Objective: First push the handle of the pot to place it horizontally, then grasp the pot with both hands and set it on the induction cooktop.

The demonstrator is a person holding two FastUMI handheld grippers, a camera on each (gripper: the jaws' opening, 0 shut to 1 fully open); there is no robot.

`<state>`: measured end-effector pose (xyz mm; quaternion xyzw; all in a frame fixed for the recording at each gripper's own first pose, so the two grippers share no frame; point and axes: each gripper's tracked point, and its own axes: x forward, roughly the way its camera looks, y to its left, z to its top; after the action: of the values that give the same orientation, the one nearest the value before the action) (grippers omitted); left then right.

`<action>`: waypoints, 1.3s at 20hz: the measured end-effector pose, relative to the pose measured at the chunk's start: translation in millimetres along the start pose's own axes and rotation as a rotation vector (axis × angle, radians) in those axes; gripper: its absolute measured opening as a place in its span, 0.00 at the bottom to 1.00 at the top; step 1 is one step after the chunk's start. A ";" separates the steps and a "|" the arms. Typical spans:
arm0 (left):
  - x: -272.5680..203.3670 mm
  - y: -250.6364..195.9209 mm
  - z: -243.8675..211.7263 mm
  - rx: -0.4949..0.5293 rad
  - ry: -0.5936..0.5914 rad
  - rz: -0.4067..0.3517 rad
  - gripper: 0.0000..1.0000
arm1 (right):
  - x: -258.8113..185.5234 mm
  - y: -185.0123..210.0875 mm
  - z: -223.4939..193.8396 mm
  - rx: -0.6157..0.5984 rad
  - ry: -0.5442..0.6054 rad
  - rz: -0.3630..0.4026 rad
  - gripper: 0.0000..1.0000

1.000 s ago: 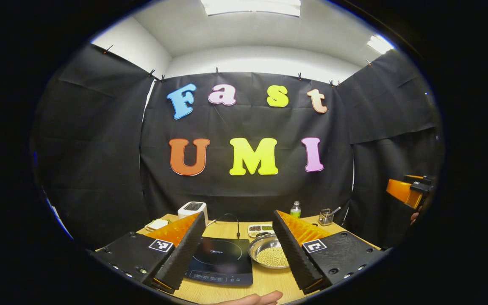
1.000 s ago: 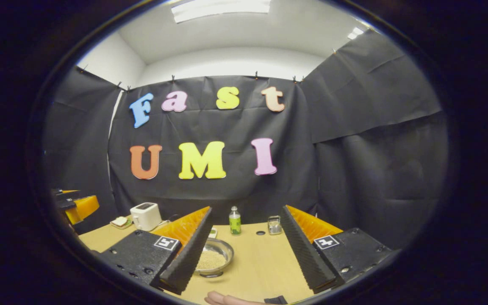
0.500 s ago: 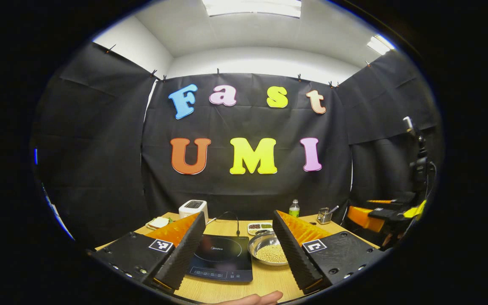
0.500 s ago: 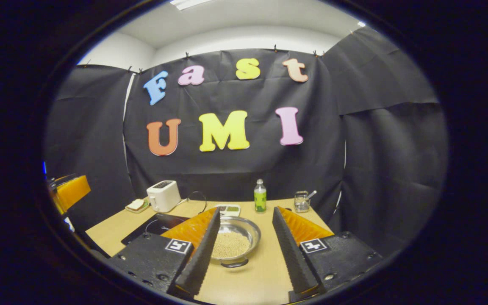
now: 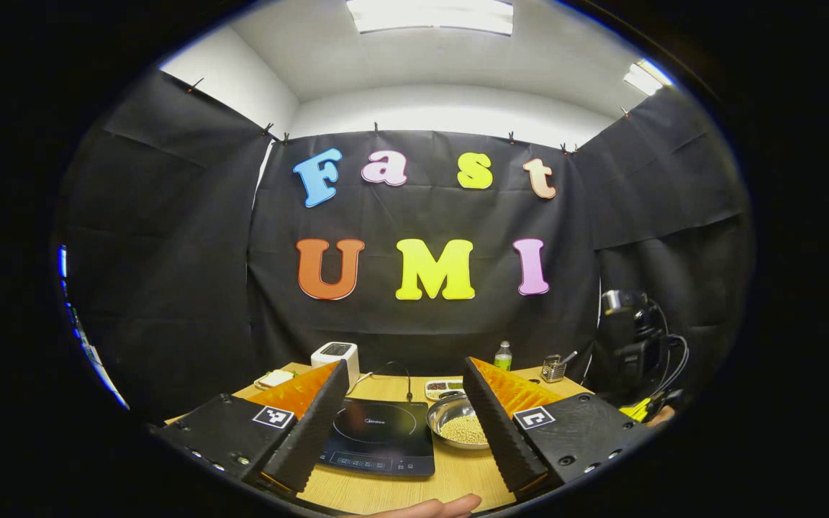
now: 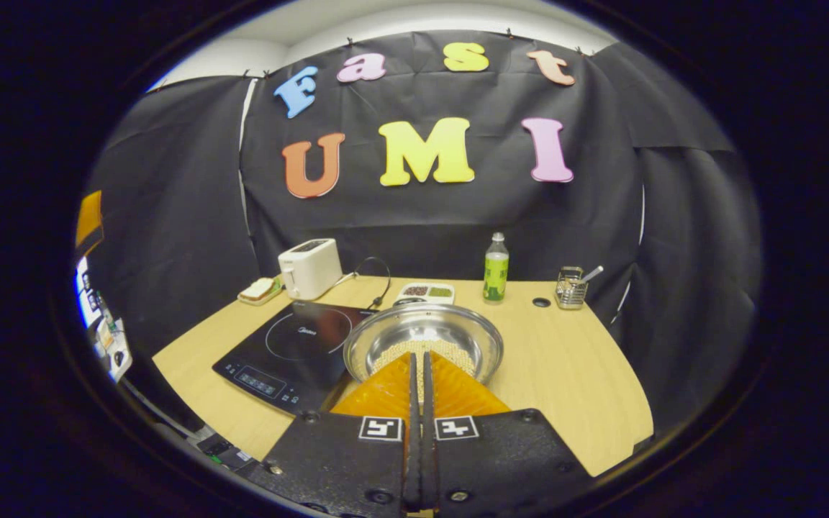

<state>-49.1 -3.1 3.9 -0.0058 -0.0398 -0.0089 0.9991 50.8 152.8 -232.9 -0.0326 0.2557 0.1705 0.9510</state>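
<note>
The pot [image 6: 461,332] is a shallow steel pan with pale beans in it, on the wooden table just right of the black induction cooktop [image 6: 288,345]. My right gripper [image 6: 419,354] is shut, and its closed tips sit over the pot's near rim; the handle there is hidden behind them. In the left gripper view the pot [image 5: 435,419] and cooktop [image 5: 378,428] lie beyond my left gripper [image 5: 406,363], which hangs open above the table's near side with nothing between its fingers. The right gripper's dark body [image 5: 634,349] shows at the right.
Along the back of the table [image 6: 573,374] stand a white toaster [image 6: 309,267], a small plate of bread [image 6: 260,290], a divided dish [image 6: 425,291], a green bottle [image 6: 495,267] and a wire holder [image 6: 571,288]. A hand [image 5: 429,507] shows at the near edge.
My right gripper has shut, dropped and moved forward until its tips reach the pot's near rim. My left gripper has stayed open and shifted only slightly.
</note>
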 end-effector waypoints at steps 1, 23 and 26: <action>-0.4 0.5 -1.7 -0.003 0.001 -0.001 0.95 | 5.8 4.6 -8.1 -0.003 0.020 0.008 0.04; 26.1 10.0 -23.2 -0.001 0.058 0.026 0.95 | 74.3 2.3 -107.8 0.044 0.338 0.036 0.04; 36.3 11.0 -17.7 0.000 0.052 0.035 0.95 | 72.4 -8.8 -107.6 0.052 0.339 0.042 0.04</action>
<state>-11.3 7.1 -11.0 -0.0064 -0.0138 0.0086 0.9998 61.4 150.8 -362.5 -0.0308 0.4174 0.1755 0.8911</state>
